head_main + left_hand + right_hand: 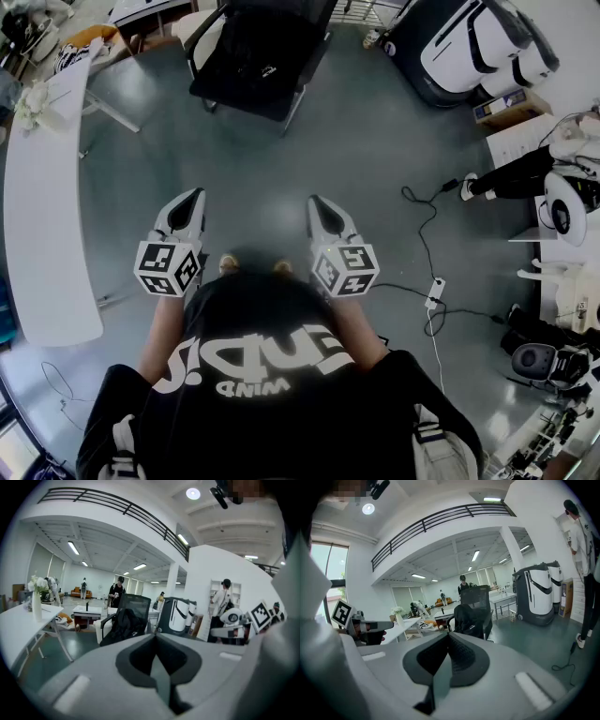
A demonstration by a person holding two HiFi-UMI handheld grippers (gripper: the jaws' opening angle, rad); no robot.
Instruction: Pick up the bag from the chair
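A black bag lies on the seat of a black office chair a few steps ahead of me. From the left gripper view the bag slumps against the chair's mesh back. The right gripper view shows the bag and chair from the other side. My left gripper and right gripper are held side by side at waist height, far short of the chair. Both point toward it. Each has its jaws pressed together with nothing between them.
A long white table with a vase of flowers runs along the left. White and black machines stand at the far right. A cable and power strip lie on the grey floor, near a standing person.
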